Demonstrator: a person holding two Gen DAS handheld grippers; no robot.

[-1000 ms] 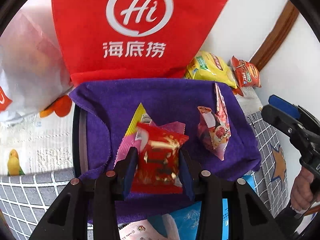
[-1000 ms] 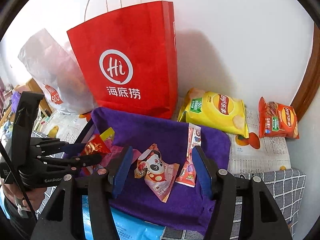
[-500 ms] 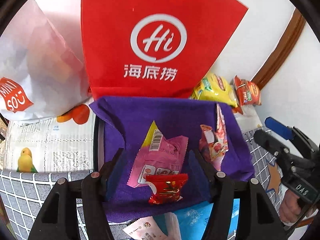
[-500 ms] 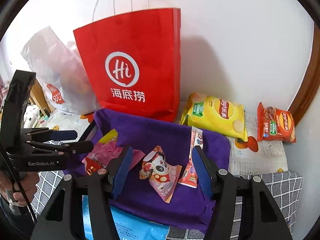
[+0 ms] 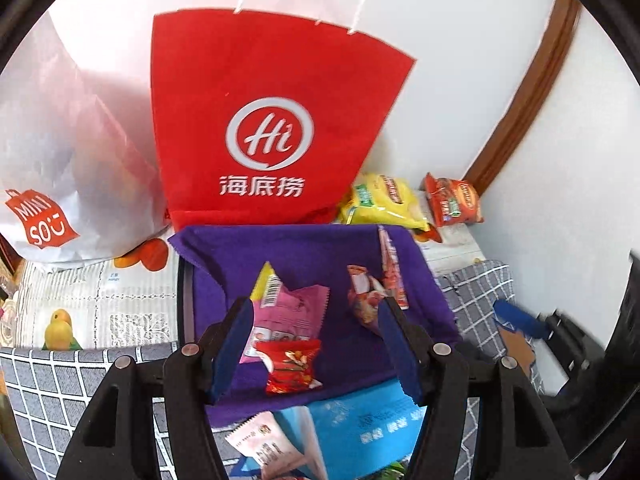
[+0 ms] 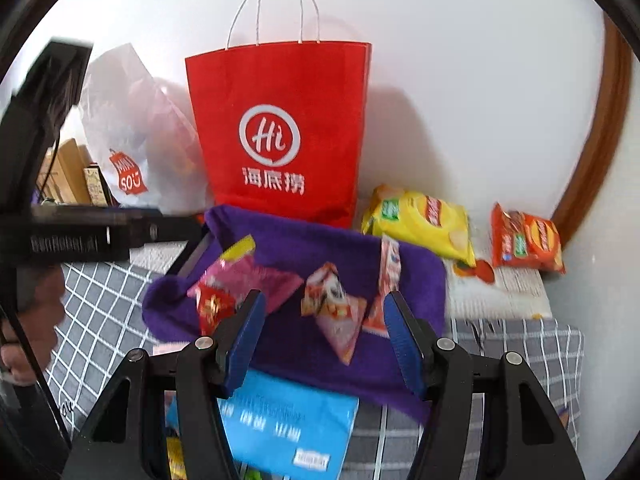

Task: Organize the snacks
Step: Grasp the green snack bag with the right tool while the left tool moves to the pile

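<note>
A purple cloth (image 5: 312,252) covers a tray and holds several snack packets. A small red packet (image 5: 291,366) lies on its near edge, overlapping a pink packet (image 5: 286,312). A cartoon-printed packet (image 5: 362,304) and a long thin packet (image 5: 390,268) lie to the right. My left gripper (image 5: 316,344) is open and empty, above and behind the red packet. My right gripper (image 6: 324,340) is open and empty, held over the cloth (image 6: 320,248) near the cartoon packet (image 6: 334,308). The red packet (image 6: 212,308) shows left of it.
A red paper bag (image 5: 272,132) stands behind the cloth, with a white plastic bag (image 5: 60,184) to its left. A yellow chip bag (image 6: 420,220) and an orange bag (image 6: 526,240) lie at the back right. A blue packet (image 6: 280,424) lies in front.
My left gripper opened and let go of the red packet, which now lies on the cloth, and pulled back and up. My right gripper also drew back.
</note>
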